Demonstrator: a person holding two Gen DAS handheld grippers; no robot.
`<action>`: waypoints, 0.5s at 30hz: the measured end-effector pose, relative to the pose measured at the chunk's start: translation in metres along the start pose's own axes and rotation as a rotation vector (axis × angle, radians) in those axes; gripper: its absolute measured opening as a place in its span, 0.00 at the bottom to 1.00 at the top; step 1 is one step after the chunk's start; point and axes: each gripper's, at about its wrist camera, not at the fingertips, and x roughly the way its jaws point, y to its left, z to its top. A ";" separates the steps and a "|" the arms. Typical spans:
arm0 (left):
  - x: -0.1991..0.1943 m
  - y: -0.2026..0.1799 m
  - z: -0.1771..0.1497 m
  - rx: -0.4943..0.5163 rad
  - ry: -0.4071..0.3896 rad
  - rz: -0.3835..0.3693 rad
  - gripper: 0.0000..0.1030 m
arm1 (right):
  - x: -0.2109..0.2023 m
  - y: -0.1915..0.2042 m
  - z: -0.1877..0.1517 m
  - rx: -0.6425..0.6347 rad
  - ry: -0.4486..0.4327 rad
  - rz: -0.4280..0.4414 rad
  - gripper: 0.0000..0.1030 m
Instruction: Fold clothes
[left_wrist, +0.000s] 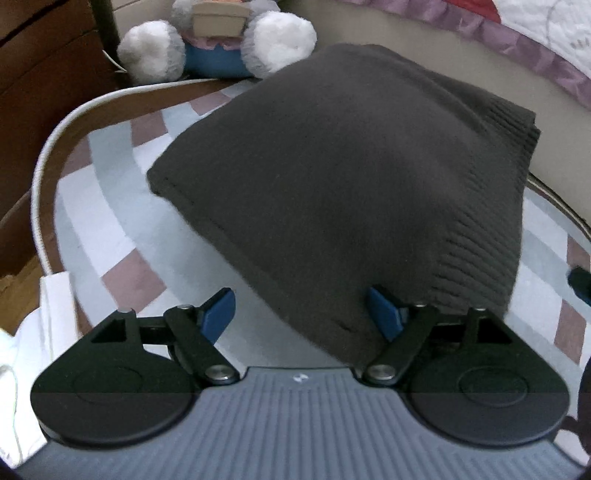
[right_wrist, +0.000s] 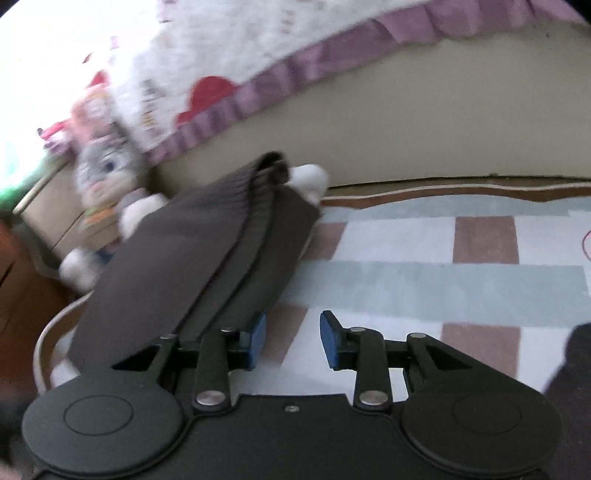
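Observation:
A dark grey knitted sweater (left_wrist: 332, 177) lies folded into a thick rectangle on a checked rug (left_wrist: 110, 229). My left gripper (left_wrist: 301, 314) is open, its blue-padded fingers either side of the sweater's near corner, holding nothing. In the right wrist view the same folded sweater (right_wrist: 192, 266) lies to the left, its ribbed hem edges stacked. My right gripper (right_wrist: 293, 339) is open and empty, just right of the sweater's near end, over the rug (right_wrist: 424, 280).
A grey and white plush toy (left_wrist: 218, 40) sits beyond the sweater, also in the right wrist view (right_wrist: 107, 173). A bed with a purple-frilled quilt (right_wrist: 258, 85) runs along the back. A wooden cabinet (left_wrist: 40, 74) stands at the left. White cloth (left_wrist: 33, 332) lies near left.

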 end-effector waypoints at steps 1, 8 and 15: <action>-0.006 -0.002 -0.004 0.005 -0.010 0.012 0.77 | -0.006 0.003 -0.001 -0.024 0.007 0.011 0.37; -0.070 -0.010 -0.028 -0.005 -0.050 -0.042 0.85 | -0.068 0.023 -0.016 -0.157 0.041 0.073 0.41; -0.133 -0.047 -0.075 0.131 -0.084 0.011 0.94 | -0.127 0.042 -0.034 -0.242 0.047 0.097 0.41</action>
